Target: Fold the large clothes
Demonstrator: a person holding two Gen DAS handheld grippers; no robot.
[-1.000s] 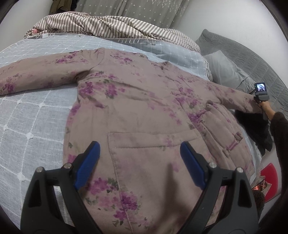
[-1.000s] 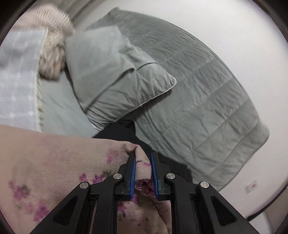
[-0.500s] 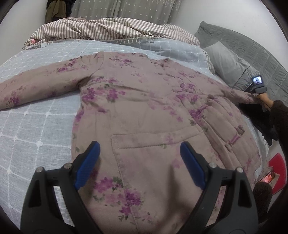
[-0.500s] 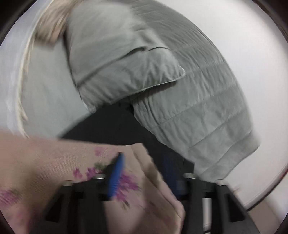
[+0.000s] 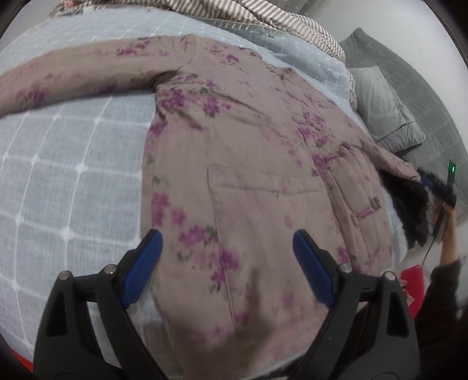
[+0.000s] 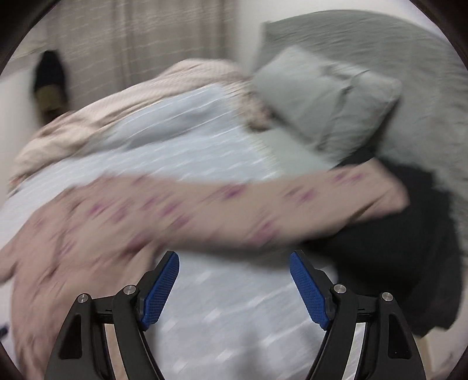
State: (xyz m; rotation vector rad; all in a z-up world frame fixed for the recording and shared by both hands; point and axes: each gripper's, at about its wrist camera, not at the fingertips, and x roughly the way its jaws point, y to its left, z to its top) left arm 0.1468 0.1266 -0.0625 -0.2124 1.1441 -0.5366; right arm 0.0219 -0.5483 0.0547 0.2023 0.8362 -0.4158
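Observation:
A mauve padded jacket (image 5: 248, 163) with purple flowers lies spread front up on a pale blue checked bedspread (image 5: 64, 175). My left gripper (image 5: 226, 260) hovers open over the jacket's hem, nothing between its blue pads. One sleeve (image 5: 73, 76) stretches out to the left. The other sleeve (image 6: 263, 204) lies across the bed in the blurred right wrist view, its cuff resting on a black garment (image 6: 409, 248). My right gripper (image 6: 234, 280) is pulled back from that sleeve with its jaws opening and nothing between them. It also shows small in the left wrist view as the right gripper (image 5: 438, 187), held by a hand.
A grey pillow (image 6: 321, 96) and a grey quilted headboard (image 5: 409, 84) stand beyond the sleeve. A striped blanket (image 5: 263, 14) is bunched at the far side of the bed. A red object (image 5: 412, 280) sits by the bed's right edge.
My right gripper let go of the sleeve cuff, opened and swung back and to the left. The left gripper shifted a little closer over the hem, still open.

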